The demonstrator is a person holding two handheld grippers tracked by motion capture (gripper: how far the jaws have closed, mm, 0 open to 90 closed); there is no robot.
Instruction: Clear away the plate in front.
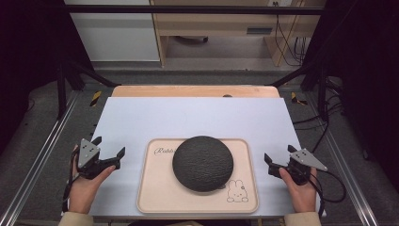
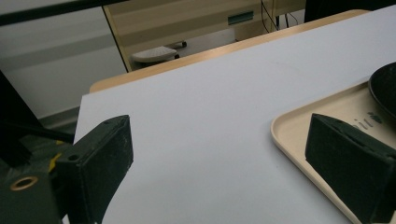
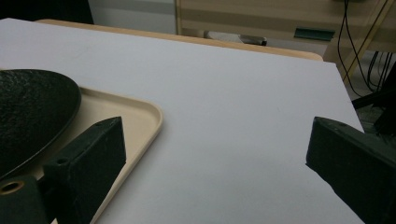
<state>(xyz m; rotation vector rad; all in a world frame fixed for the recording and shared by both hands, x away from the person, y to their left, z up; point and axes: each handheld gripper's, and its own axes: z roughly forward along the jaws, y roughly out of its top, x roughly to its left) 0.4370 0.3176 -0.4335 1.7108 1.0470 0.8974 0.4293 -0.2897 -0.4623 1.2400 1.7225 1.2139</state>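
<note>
A dark, rough-textured round dome (image 1: 202,162) rests upside down on a beige tray (image 1: 155,195) with a rabbit drawing, near the table's front edge. My left gripper (image 1: 110,148) is held left of the tray, jaws wide apart with nothing between them; in the left gripper view the tray's corner (image 2: 299,133) and the dome's rim (image 2: 385,88) lie to the right. My right gripper (image 1: 278,154) is held right of the tray, open and empty. The right gripper view has the dome (image 3: 28,112) and tray edge (image 3: 140,128) at its left.
A pale grey mat (image 1: 197,117) covers the wooden table (image 1: 195,91). Metal rails run along both sides of the table. Beyond the far edge stand a wooden desk (image 1: 226,23) and cables on the floor.
</note>
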